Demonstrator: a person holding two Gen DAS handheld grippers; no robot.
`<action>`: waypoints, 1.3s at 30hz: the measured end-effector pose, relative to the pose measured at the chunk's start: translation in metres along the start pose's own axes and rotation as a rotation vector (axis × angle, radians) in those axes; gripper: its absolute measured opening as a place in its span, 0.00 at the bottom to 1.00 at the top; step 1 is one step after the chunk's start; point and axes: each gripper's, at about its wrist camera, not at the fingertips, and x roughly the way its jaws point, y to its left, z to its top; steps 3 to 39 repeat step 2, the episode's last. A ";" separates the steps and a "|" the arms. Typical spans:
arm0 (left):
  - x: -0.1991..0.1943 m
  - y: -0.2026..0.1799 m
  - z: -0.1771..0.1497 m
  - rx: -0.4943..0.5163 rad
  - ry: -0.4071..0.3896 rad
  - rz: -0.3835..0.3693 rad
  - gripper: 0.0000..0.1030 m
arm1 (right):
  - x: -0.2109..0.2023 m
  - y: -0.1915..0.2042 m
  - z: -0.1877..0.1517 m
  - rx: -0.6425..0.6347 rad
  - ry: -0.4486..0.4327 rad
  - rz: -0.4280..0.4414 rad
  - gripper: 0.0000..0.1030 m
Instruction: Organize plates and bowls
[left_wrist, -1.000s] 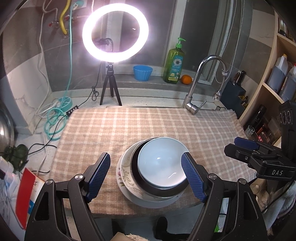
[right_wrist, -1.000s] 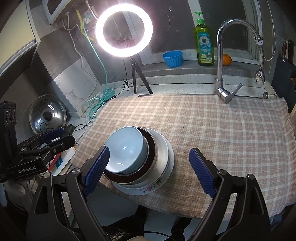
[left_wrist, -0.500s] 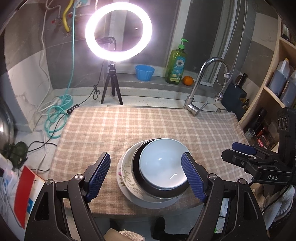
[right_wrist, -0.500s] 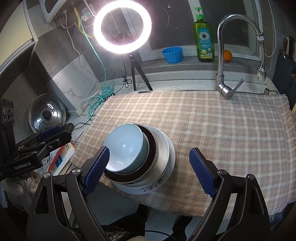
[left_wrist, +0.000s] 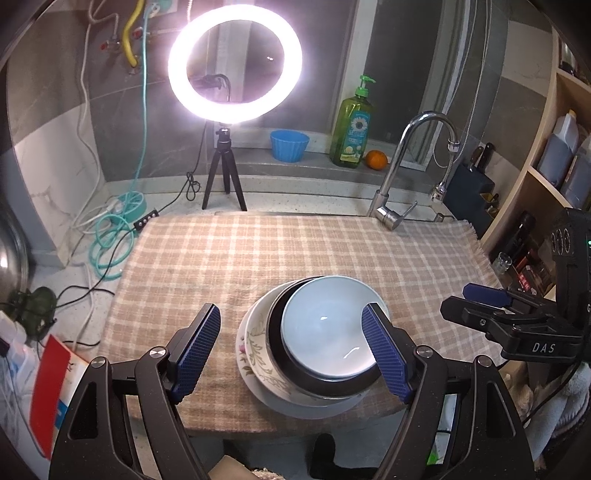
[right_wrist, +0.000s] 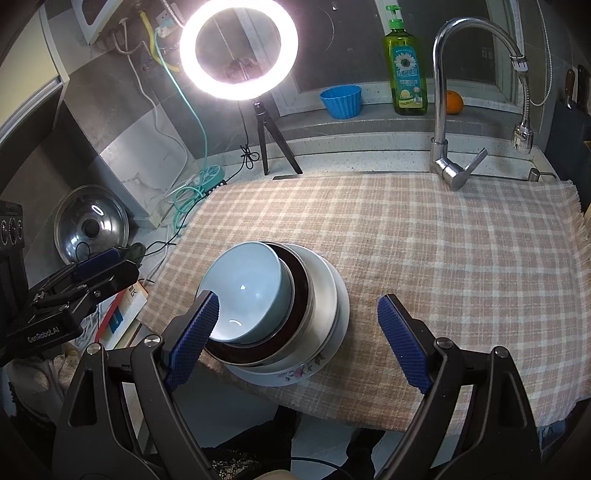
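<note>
A pale blue bowl sits nested in a dark-lined metal bowl. Both rest on a white floral plate. The stack stands on a checked cloth close to the counter's front edge. My left gripper hovers open in front of the stack, its blue pads well apart and holding nothing. My right gripper is open too, off the stack's right side, with nothing between its fingers.
A lit ring light on a tripod stands at the back. A faucet, a green soap bottle, a blue cup and an orange line the rear ledge. Cables and a pot lid lie left, shelves right.
</note>
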 end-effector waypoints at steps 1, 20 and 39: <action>0.001 0.001 0.000 -0.001 0.002 0.000 0.77 | 0.000 -0.001 0.001 0.002 0.001 0.000 0.88; 0.002 0.001 0.001 -0.002 0.004 0.000 0.77 | 0.001 -0.001 0.000 0.004 0.002 -0.001 0.88; 0.002 0.001 0.001 -0.002 0.004 0.000 0.77 | 0.001 -0.001 0.000 0.004 0.002 -0.001 0.88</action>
